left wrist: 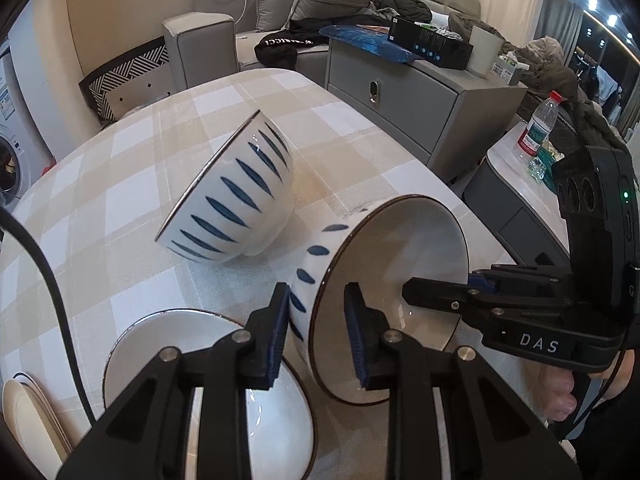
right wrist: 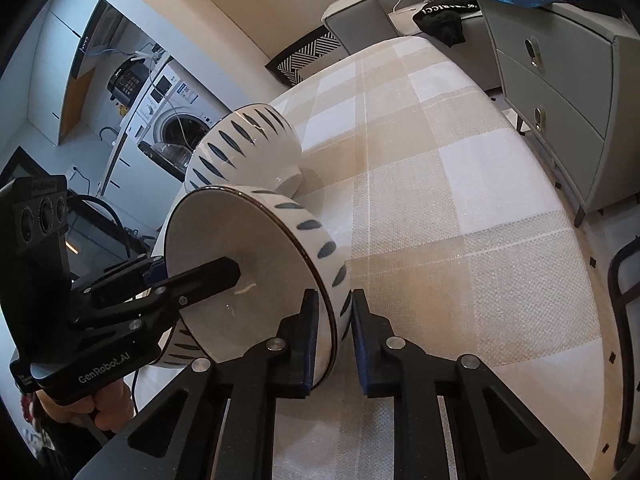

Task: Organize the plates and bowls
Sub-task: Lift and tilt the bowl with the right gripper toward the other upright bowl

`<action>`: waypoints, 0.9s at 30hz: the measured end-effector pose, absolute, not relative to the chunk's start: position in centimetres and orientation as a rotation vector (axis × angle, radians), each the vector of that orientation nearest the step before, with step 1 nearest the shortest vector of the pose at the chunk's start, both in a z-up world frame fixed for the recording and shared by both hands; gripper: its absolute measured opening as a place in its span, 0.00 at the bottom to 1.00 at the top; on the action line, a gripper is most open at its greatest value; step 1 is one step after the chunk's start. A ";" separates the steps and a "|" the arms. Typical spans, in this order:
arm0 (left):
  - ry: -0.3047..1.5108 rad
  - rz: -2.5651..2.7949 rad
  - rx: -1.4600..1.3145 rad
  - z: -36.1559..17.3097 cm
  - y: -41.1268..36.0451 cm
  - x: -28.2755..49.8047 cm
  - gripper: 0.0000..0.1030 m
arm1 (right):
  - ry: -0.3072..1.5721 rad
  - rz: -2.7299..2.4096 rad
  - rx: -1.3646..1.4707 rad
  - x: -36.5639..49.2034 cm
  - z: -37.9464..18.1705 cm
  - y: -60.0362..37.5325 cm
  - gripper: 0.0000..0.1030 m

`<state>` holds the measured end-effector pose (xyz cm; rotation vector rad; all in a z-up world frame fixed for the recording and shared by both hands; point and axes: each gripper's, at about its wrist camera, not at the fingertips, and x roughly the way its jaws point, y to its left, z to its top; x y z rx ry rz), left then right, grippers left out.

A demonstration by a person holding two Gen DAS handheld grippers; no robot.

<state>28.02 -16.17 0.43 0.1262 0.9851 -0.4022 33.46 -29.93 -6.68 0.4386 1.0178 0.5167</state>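
Held bowl: a white bowl (left wrist: 384,280) with blue dashes and a dark rim, tipped on its side above the checked tablecloth (left wrist: 132,184), its mouth turned toward the person.
Left claw: the left gripper (left wrist: 316,332) pinches the bowl's wall at the rim, one pad inside and one outside.
Right claw: the right gripper (right wrist: 335,328) pinches the same bowl on the opposite edge, pads pressed against the thin wall.
Second bowl: a matching bowl (left wrist: 232,196) lies tilted just behind the held one; whether the two touch I cannot tell from here.
Third bowl: a plain white bowl (left wrist: 160,344) sits upright on the cloth under the left claw.
Plate: a cream plate (left wrist: 28,420) shows at the near left edge, partly cut off.
Beyond the table: a grey cabinet (left wrist: 404,104), a sofa (left wrist: 224,24) with cushions, a water bottle (left wrist: 538,128) on a side surface, a washing machine (right wrist: 180,128) on the far side.
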 end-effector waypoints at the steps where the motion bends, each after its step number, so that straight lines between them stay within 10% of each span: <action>1: 0.989 -0.403 0.126 0.5 -16.2 27.9 0.25 | 1.019 0.517 0.449 33.5 -6.8 -30.0 0.16; 27: 0.859 -0.333 0.036 6.2 -10.5 24.3 0.14 | 0.939 0.561 0.408 30.7 1.7 -26.9 0.11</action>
